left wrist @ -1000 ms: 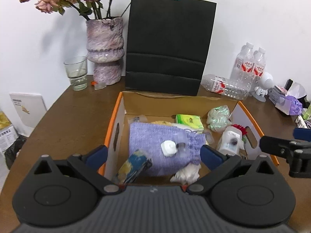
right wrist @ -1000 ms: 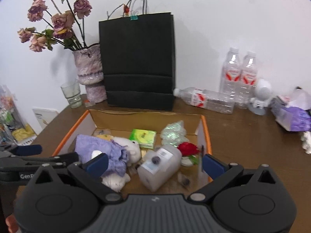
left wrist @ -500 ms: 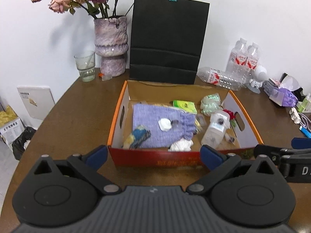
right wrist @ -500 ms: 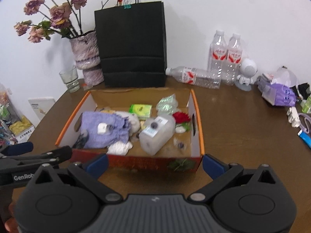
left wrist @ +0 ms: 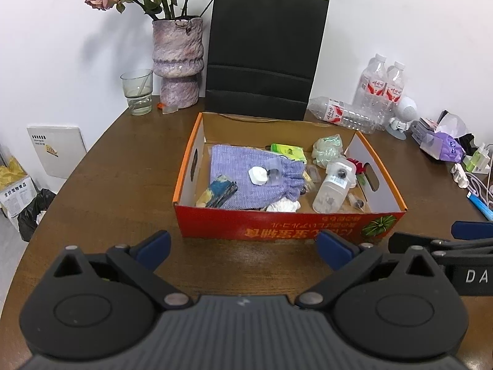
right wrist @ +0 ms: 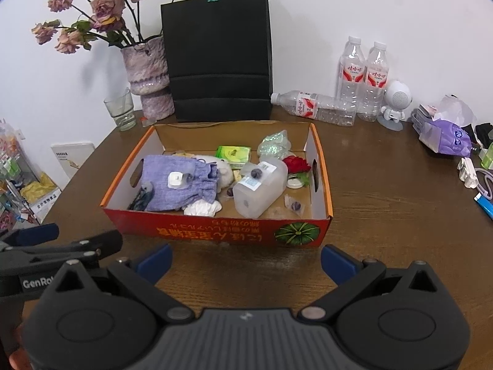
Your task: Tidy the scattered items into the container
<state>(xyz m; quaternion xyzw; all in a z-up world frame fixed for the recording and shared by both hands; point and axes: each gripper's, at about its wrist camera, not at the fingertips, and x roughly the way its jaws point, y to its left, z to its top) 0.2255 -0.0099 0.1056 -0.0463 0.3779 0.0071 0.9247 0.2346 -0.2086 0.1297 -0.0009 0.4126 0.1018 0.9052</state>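
Your left gripper (left wrist: 243, 248) hangs over the bare wooden surface (left wrist: 123, 185) on the near side of the cardboard box (left wrist: 286, 226), its blue-tipped fingers (left wrist: 154, 246) spread wide with nothing between them. Your right gripper (right wrist: 246, 259) sits the same way beside it, fingers (right wrist: 337, 262) wide apart and empty, low over the surface just short of the box's red front wall. From each camera, the other gripper shows at the edge of the view, so the two are side by side in front of the box and apart from it. The box stands ahead of both pairs of fingers, centred between them, with the items lying inside it: a purple knitted pouch (left wrist: 246, 178) on the left half with a small white square piece (left wrist: 258, 175) resting on top, a dark blue-and-yellow packet (left wrist: 218, 191) leaning at the pouch's near left corner, crumpled white tissue (left wrist: 283, 206) against the front wall, a clear plastic jar (right wrist: 262, 188) lying on its side toward the right, a green packet (right wrist: 232, 154) near the back wall, a pale green crinkled bag (right wrist: 274, 145) beside it, and a red flower (right wrist: 295, 165) by the right wall. Behind the box a black paper bag (right wrist: 218, 61) stands against the wall.
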